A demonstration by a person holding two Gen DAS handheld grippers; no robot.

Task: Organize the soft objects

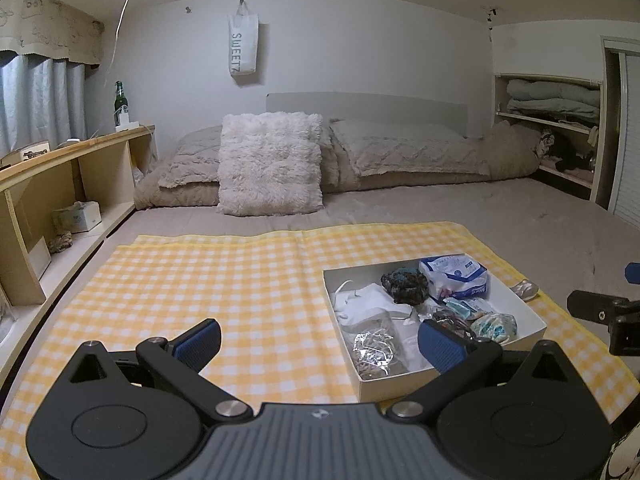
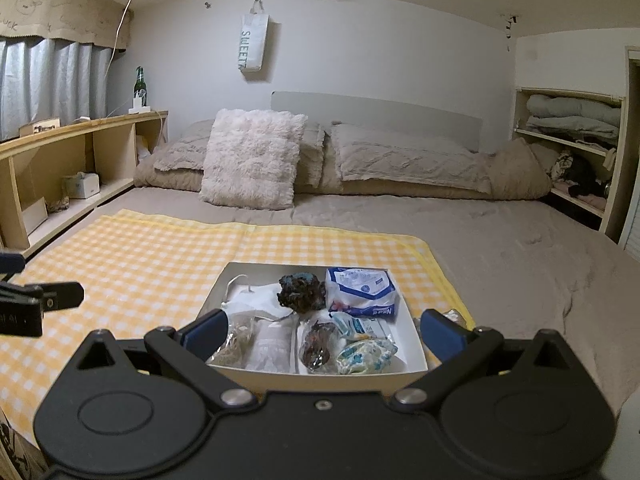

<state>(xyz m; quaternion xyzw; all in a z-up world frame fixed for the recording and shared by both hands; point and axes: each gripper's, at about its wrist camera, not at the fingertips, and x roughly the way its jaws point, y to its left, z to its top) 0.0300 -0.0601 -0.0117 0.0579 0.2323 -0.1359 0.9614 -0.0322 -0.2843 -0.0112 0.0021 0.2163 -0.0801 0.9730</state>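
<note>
Item: white box (image 2: 416, 354), holding mask, dark scrunchie (image 2: 301, 293), packets; likely sorted. One wrapper (image 1: 525, 290) at its 3 o'clock remains. My left gripper (image 1: 320, 342) and right gripper (image 2: 322, 330): wide open, empty.

The hanging white bag (image 1: 243, 46) reads "SWEETZ"; print on the blue-white packet (image 2: 362, 291) seems too blurred to read.

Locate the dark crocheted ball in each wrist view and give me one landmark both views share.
Left wrist view: the dark crocheted ball lies right of centre, in the far half of the white box, left of the blue-and-white packet.
Right wrist view: the ball sits near centre, again in the box's far half, left of the packet.
Shared landmark: the fluffy white pillow on the bed.
</note>
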